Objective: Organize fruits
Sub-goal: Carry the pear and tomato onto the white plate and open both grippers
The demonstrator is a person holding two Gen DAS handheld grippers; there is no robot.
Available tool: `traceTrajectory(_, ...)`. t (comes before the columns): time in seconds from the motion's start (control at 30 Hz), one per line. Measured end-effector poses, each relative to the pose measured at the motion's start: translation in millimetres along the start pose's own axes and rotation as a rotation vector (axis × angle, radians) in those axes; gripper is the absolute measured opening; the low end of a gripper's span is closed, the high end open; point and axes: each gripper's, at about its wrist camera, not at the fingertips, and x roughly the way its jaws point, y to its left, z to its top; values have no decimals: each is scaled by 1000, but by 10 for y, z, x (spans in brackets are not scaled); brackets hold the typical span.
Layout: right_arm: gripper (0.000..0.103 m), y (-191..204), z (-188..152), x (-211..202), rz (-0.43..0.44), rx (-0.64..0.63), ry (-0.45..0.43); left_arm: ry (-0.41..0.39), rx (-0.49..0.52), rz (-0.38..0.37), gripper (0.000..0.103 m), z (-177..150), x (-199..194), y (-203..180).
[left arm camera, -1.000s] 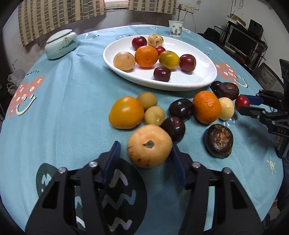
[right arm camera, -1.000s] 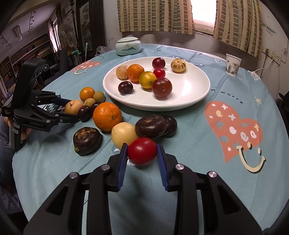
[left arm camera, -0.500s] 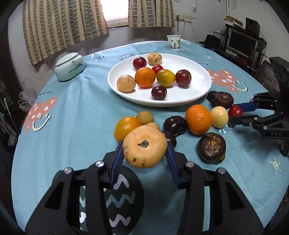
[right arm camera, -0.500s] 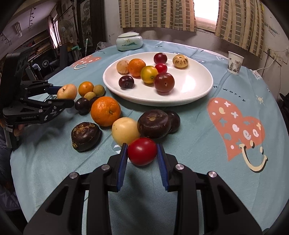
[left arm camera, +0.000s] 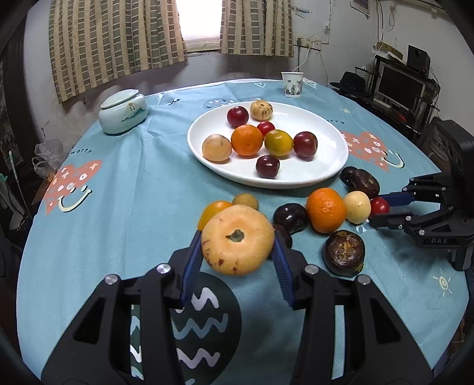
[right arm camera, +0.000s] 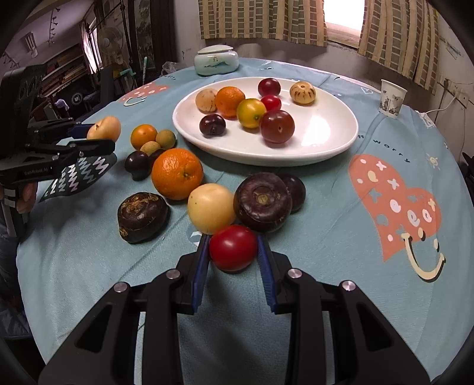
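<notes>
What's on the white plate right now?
On the white plate: two oranges, two dark plums, two red fruits and two tan round fruits. Nothing appears hidden behind them, though undersides are covered.

Daylight from the window (left arm camera: 201,26) is blown out to white; the room is otherwise dim, with dark corners. Soft glare on the white plate (right arm camera: 323,130). Fruit casts short, soft shadows on the tablecloth (left arm camera: 133,189). Both views sharp, heavy fisheye bending, black vignette at the edges.
</notes>
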Motion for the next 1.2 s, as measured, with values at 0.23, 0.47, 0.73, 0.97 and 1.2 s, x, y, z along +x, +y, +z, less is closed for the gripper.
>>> traceTrajectory(0.23,33,-2,1,5,2,2,3,13,-11,5,46,-4,25,27)
traceTrajectory(0.47,33,-1,5,-10,4,1,-7,-9,-76,3,46,20,-20,186)
traceTrajectory(0.73,33,-12,18,-100,14,6,-39,-13,-109,-55,46,33,-43,232)
traceTrajectory(0.97,33,-20,29,-162,9,-2,-46,11,-86,-66,46,23,19,168)
traceTrajectory(1.2,33,-167,334,-493,16,62,-189,11,-105,-90,46,25,27,194)
